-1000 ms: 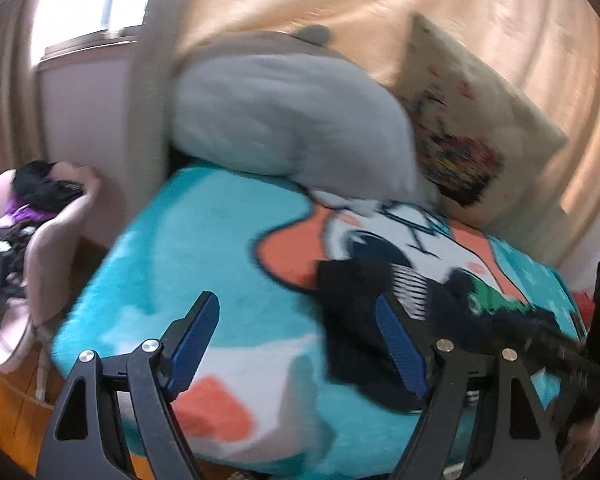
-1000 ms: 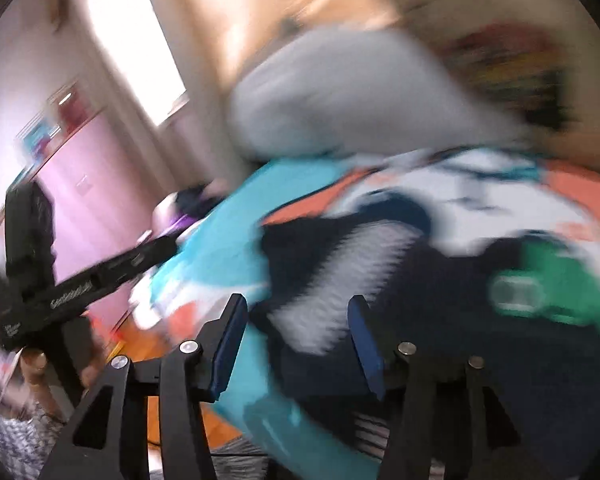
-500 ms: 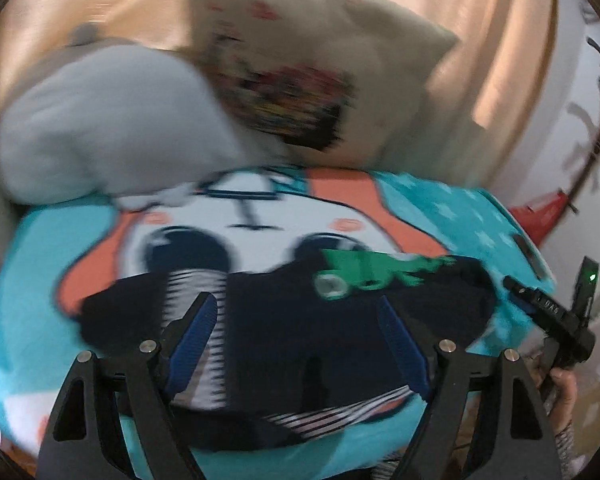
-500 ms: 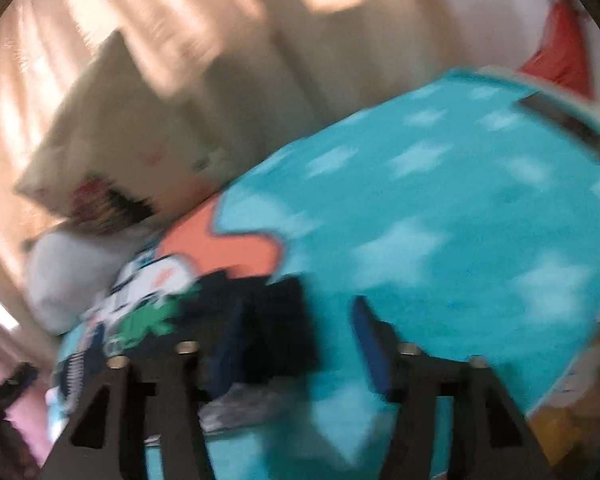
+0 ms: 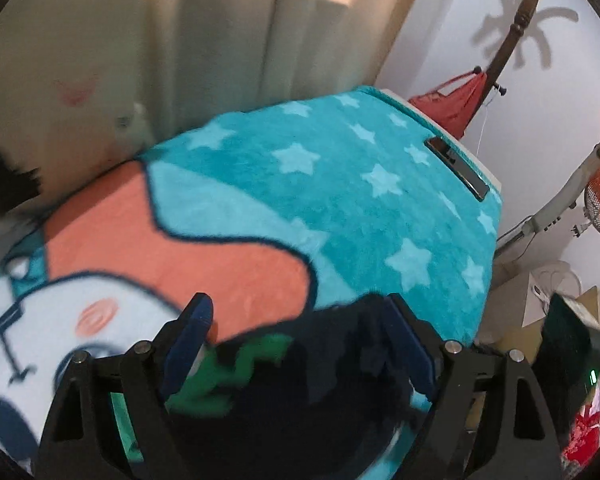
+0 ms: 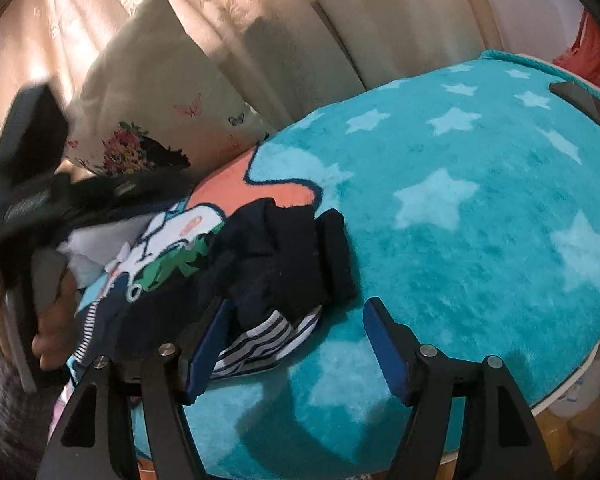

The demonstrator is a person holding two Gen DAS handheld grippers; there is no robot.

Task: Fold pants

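Each handheld gripper is a black frame with triangular cut-outs in its two arms, silver round screw heads near the finger roots and dark blue ribbed pads on the inner faces of the fingers; this shows on the left gripper [image 5: 298,344] and the right gripper [image 6: 296,340] alike. In the right wrist view the left gripper's black body, blurred, carries small pale lettering, and the hand [image 6: 54,320] on it emerges from a grey knitted sleeve [image 6: 4,412].

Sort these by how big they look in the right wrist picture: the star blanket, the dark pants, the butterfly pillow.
1. star blanket, biggest
2. and 3. butterfly pillow and dark pants: look alike, and the pillow sits farther back, so unsure.
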